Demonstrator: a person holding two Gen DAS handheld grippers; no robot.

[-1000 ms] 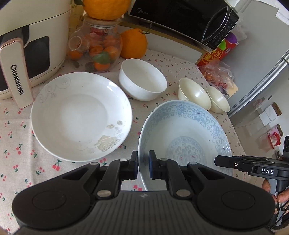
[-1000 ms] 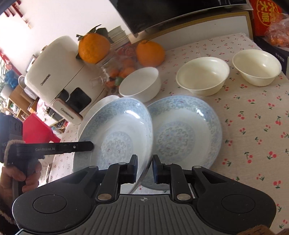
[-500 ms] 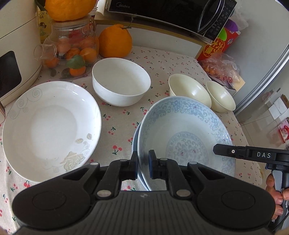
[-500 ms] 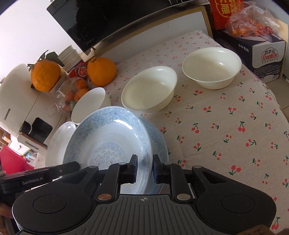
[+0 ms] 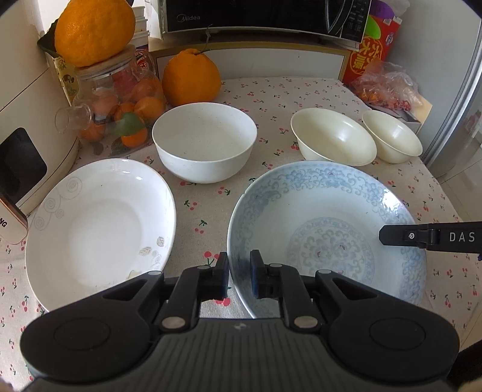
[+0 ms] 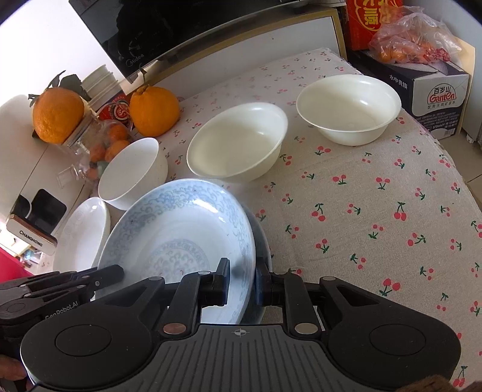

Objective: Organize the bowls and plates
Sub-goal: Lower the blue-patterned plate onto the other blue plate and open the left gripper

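A blue-patterned plate (image 5: 328, 229) lies on top of a second blue plate whose dark rim (image 6: 263, 241) shows beneath it in the right wrist view. My left gripper (image 5: 239, 279) has its fingers slightly parted around the top plate's left rim. My right gripper (image 6: 242, 282) has its fingers slightly parted around the top plate's (image 6: 180, 238) right rim. A white plate (image 5: 99, 229) lies to the left. A white bowl (image 5: 205, 144) and two cream bowls (image 5: 333, 137) (image 5: 391, 140) stand behind.
A white appliance (image 5: 27, 126), a glass jar of fruit (image 5: 117, 99) with an orange on top, another orange (image 5: 191, 78) and a microwave (image 5: 265, 15) line the back. A box and bagged fruit (image 6: 421, 51) stand at the far right. The table edge (image 6: 470, 193) is at right.
Both grippers carried the top blue plate to the right and lowered it onto the second blue plate. The jaws of both have eased apart a little around its rim.
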